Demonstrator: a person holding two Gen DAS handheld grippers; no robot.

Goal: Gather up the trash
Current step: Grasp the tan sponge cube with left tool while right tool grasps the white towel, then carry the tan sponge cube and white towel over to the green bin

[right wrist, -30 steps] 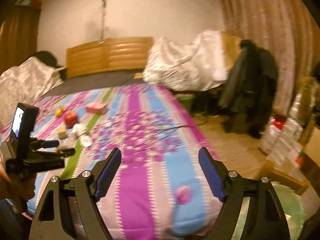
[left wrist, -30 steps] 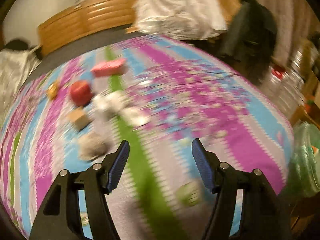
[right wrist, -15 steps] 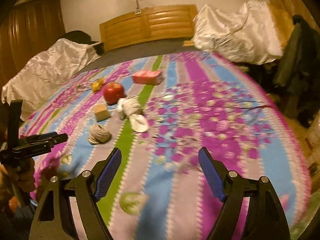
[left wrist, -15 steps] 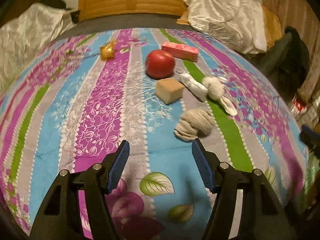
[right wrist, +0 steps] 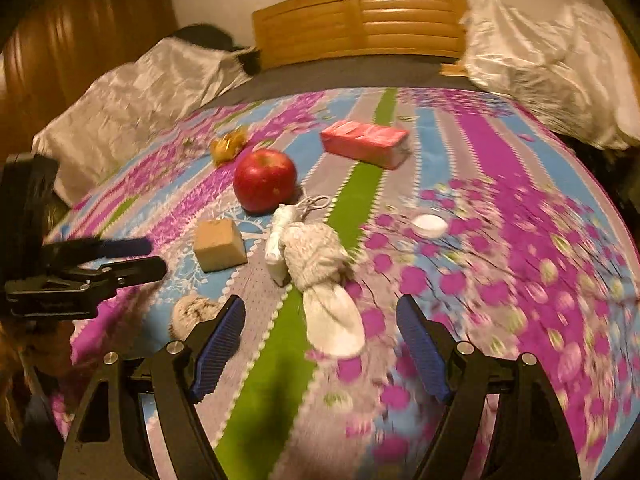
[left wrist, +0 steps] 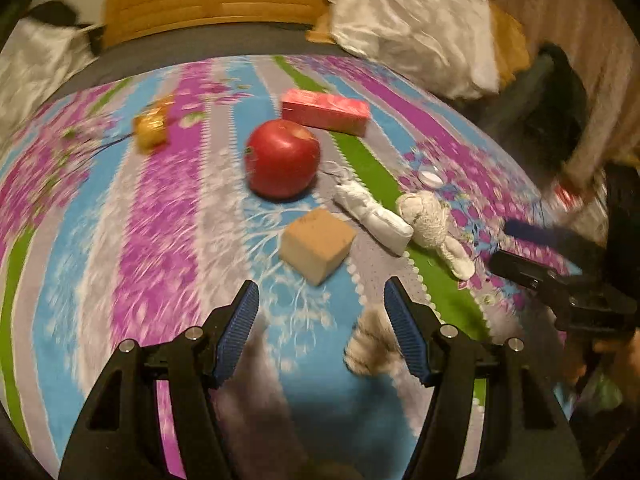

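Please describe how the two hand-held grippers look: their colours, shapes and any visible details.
Both the left gripper and the right gripper have black, angular plastic frames with triangular cut-outs and silver screw heads. Each finger carries a blue, finely ribbed pad. No cables or sleeves are visible.

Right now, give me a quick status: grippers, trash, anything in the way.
Left gripper open, empty. Right gripper open, empty, over crumpled white tissue. Paper wad by left gripper. Apple, wooden block close by.
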